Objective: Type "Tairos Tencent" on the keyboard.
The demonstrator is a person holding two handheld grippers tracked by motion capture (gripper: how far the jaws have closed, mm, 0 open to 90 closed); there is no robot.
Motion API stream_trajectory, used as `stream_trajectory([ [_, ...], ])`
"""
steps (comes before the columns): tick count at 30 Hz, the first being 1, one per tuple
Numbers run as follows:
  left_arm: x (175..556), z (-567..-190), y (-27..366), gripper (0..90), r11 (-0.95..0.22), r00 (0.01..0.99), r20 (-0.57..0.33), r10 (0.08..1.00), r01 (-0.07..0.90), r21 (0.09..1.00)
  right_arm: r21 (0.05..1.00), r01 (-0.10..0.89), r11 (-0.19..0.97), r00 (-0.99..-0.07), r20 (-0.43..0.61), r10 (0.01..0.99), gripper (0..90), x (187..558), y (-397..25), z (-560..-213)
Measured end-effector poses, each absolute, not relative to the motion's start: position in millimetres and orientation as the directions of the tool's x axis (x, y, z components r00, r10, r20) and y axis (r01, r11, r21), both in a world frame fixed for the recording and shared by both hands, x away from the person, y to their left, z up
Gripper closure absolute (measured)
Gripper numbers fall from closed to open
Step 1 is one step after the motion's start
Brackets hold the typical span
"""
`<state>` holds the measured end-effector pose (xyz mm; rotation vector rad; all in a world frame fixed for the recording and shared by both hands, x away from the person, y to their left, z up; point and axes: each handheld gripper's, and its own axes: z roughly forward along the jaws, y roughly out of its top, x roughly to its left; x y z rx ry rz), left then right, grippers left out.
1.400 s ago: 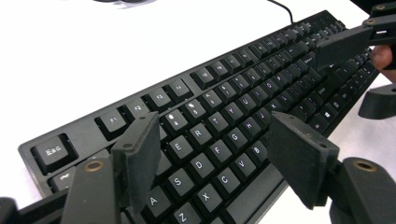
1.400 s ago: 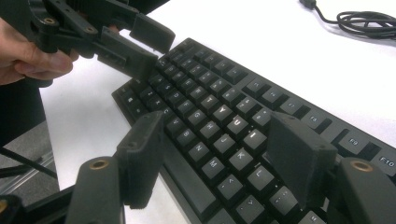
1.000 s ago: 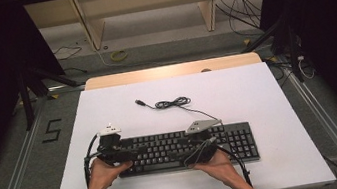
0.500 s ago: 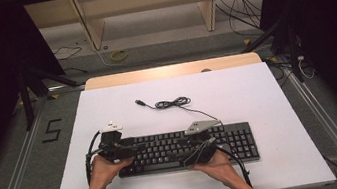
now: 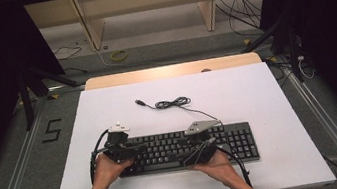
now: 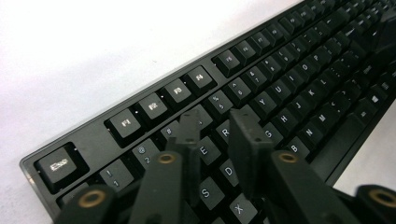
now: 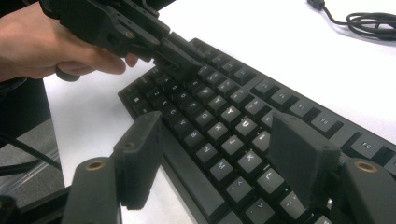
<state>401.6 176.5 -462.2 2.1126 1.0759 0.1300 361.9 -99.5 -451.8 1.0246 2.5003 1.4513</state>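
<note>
The keyboard (image 5: 184, 148) lay lengthwise across the lower middle of the frame; the left gripper (image 6: 218, 128), jaws narrow, hovered over its left keys, the right gripper (image 7: 219, 149), jaws wide, straddled its near edge.

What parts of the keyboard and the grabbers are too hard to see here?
- Left gripper view: the keyboard's far end blurs, so its key letters are unreadable; the left gripper covers the keys beneath.
- Right gripper view: the right gripper hides keys behind its wide-apart jaws; the cable is cut off by the frame edge.
- High view: key legends are too small; the hands cover the grippers' handles.
</note>
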Motion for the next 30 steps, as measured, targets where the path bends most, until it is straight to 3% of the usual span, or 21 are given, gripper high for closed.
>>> stream_trajectory([
  [12,404.3,-467.0,171.1,88.8,-0.404,0.653,-0.209,0.728,0.655,0.638,0.791,0.515,0.332,-0.773,0.261,0.579,35.9,361.8,-99.3,-452.4],
  [27,403.9,-469.4,169.5,88.9,-0.406,0.646,-0.202,0.736,0.661,0.631,0.793,0.512,0.331,-0.774,0.258,0.579,36.0,361.3,-99.5,-451.6],
  [30,403.5,-466.2,170.8,84.4,-0.397,0.645,-0.208,0.735,0.659,0.639,0.795,0.509,0.33,-0.775,0.257,0.578,36.0,361.7,-99.6,-451.5],
])
